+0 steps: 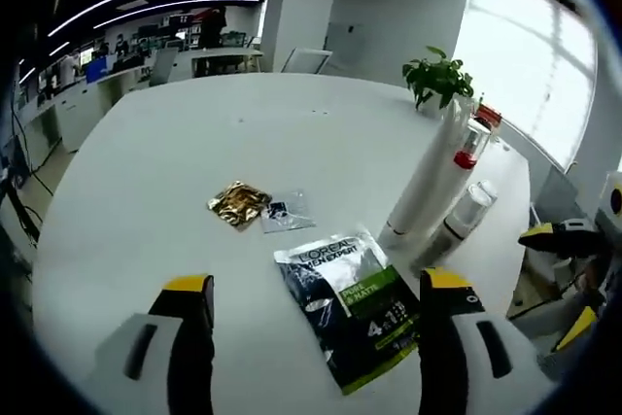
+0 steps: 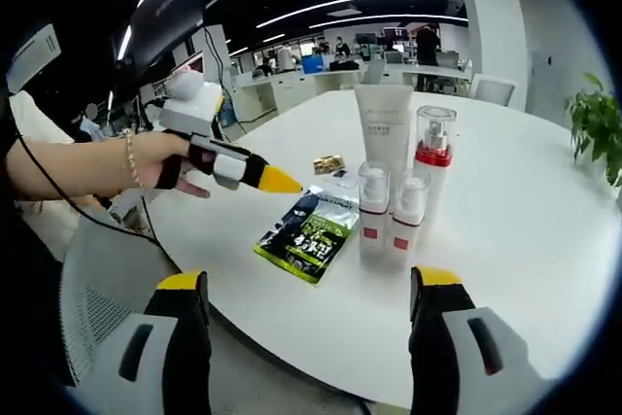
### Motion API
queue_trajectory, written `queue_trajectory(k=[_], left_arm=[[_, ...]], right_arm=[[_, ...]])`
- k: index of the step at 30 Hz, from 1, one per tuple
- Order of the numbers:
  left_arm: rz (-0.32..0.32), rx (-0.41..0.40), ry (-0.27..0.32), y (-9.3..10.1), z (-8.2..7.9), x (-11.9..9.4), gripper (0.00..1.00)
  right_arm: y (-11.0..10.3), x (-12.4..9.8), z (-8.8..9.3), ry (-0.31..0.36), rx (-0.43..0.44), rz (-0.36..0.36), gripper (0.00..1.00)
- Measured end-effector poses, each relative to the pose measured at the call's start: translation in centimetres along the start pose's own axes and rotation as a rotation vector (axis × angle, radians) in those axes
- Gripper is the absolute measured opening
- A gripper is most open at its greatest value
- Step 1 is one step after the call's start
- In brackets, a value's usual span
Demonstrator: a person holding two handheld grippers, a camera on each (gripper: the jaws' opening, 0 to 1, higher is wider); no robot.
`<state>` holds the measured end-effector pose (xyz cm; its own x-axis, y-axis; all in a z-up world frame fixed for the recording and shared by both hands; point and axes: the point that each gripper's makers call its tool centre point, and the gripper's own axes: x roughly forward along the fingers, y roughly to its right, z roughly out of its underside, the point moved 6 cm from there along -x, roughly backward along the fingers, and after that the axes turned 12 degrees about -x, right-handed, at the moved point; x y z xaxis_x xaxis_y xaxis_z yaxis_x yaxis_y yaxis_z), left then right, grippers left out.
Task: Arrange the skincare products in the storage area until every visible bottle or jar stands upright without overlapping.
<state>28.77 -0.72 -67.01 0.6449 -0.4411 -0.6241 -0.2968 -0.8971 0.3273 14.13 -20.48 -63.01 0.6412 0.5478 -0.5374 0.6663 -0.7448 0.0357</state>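
Four skincare containers stand upright in a tight cluster on the white table [image 2: 505, 240]: a white tube [image 2: 382, 123], a tall pump bottle with a red band [image 2: 432, 157], and two small clear-capped bottles [image 2: 373, 211] [image 2: 408, 216]. A dark green L'Oreal sachet [image 2: 311, 230] lies flat to their left. My right gripper [image 2: 311, 279] is open, short of the table edge. A hand holds my left gripper [image 2: 277, 180] above the table's left side. In the left gripper view, the left gripper [image 1: 317, 284] is open over the sachet [image 1: 355, 313], with the tube [image 1: 428, 182] and bottles [image 1: 471, 172] to the right.
A gold sachet [image 1: 238, 204] and a small clear packet [image 1: 287, 213] lie flat past the L'Oreal sachet. A potted plant [image 1: 437, 75] stands at the table's far side. A mesh office chair [image 2: 97, 308] sits by the near table edge. Desks fill the background.
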Motion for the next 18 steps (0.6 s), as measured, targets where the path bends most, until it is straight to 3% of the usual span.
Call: queue_trajectory(k=[3,9,12,18], left_arm=[[-0.014,0.000,0.004,0.5,-0.7,1.2,0.78],[-0.062,0.006,-0.015,0.2,-0.5,3.9,0.75],[-0.086,0.027,-0.021,1.2,-1.0,4.8,0.73],[-0.155,0.013,-0.018,0.5,-1.4,7.1,0.71]], right_arm=[[-0.1,0.0,0.0,0.000,-0.002,-0.008,0.84],[-0.1,0.1,0.0,-0.005,0.005,-0.016,0.83],[-0.1,0.0,0.0,-0.002,0.014,-0.014,0.82],[0.0,-0.1,0.0,0.005,0.038,-0.012,0.82]])
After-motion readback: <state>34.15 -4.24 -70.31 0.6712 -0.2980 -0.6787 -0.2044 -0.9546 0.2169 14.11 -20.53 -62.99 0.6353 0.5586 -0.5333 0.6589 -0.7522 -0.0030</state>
